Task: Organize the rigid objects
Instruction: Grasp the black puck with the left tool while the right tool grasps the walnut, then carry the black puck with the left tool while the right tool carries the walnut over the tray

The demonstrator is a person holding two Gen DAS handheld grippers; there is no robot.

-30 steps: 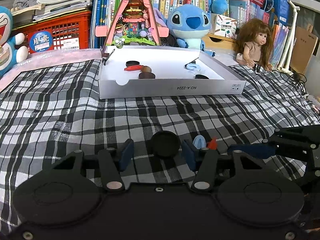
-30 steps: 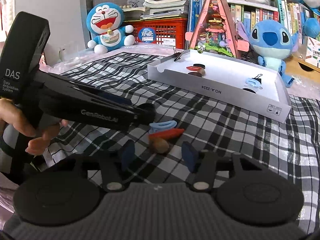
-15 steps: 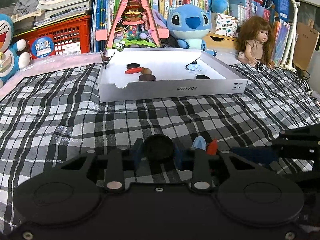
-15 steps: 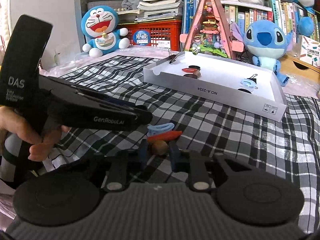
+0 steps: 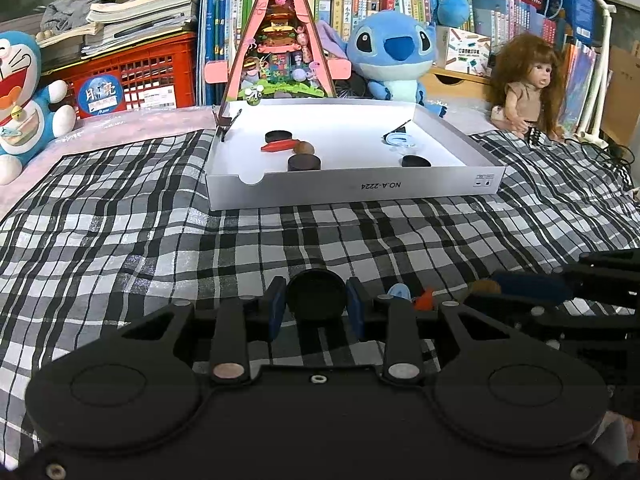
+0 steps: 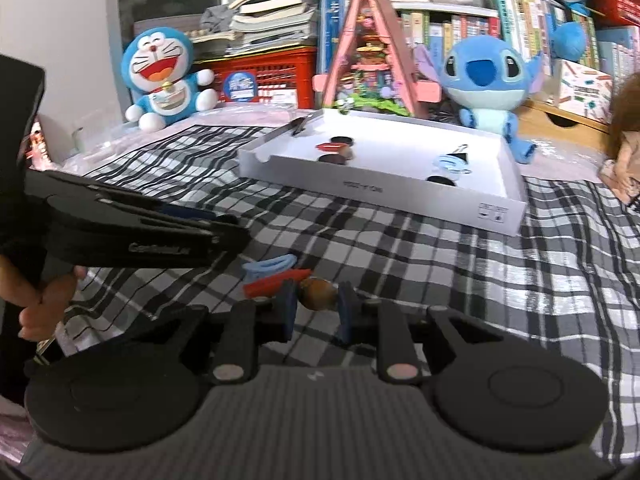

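Low in the frame centre, my left tongs (image 5: 316, 308) pinch a black disc (image 5: 317, 294) by its edges, and my right tongs (image 6: 318, 312) clamp a brown nut (image 6: 318, 294), ready for the white tray (image 5: 360, 192) up-frame on the plaid bed (image 5: 120, 240), where similar pieces already lie.

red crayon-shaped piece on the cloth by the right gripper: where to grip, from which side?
Grip the red piece mid-body, across its narrow width, coming from above. It lies flat on the plaid cloth, with the blue clip right behind it and the brown piece at its tip, so avoid the ends.
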